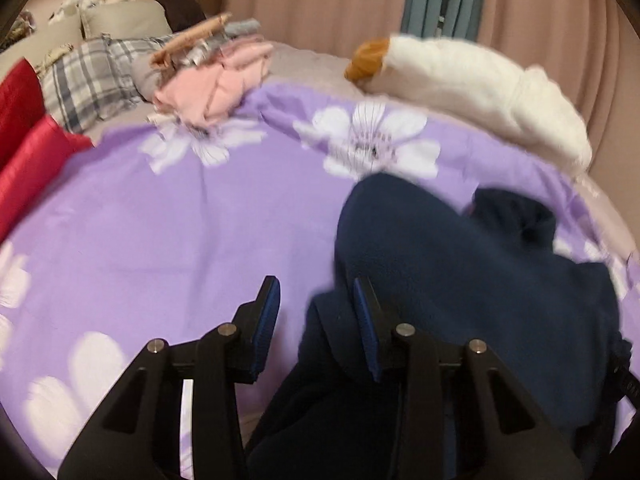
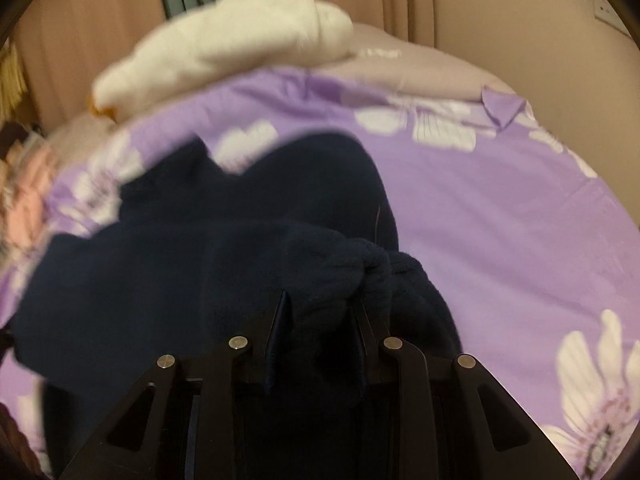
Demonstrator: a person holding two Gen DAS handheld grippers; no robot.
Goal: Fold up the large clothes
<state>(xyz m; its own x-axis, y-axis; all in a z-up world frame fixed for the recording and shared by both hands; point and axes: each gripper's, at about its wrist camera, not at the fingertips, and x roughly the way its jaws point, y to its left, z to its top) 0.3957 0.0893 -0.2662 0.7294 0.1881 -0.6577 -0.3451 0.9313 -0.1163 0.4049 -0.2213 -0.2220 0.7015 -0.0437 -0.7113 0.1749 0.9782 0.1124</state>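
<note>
Right gripper (image 2: pixel 318 320) clamps a bunch of the dark navy fleece garment (image 2: pixel 192 264) (pads mostly buried). Left gripper (image 1: pixel 316 304) stands unclenched, nothing pressed between its pads. Only the left view shows the pink folded clothes (image 1: pixel 212 88); both views are blurred.

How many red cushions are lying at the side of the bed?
2, both seen only by the left wrist camera, at the picture's left edge: one red cushion farther back beside the plaid cloth, the other red cushion nearer, touching the purple sheet. More may lie outside the picture.

A fleece garment (image 1: pixel 460 264) is spread on a bedsheet (image 1: pixel 180 240), at the right of the left wrist view. Behind it a plush toy (image 1: pixel 472 84) is laid near the sheet's far edge, with a heap of clothes (image 1: pixel 208 80) to its left. Cushions (image 1: pixel 28 140) are set at the sheet's left edge.
</note>
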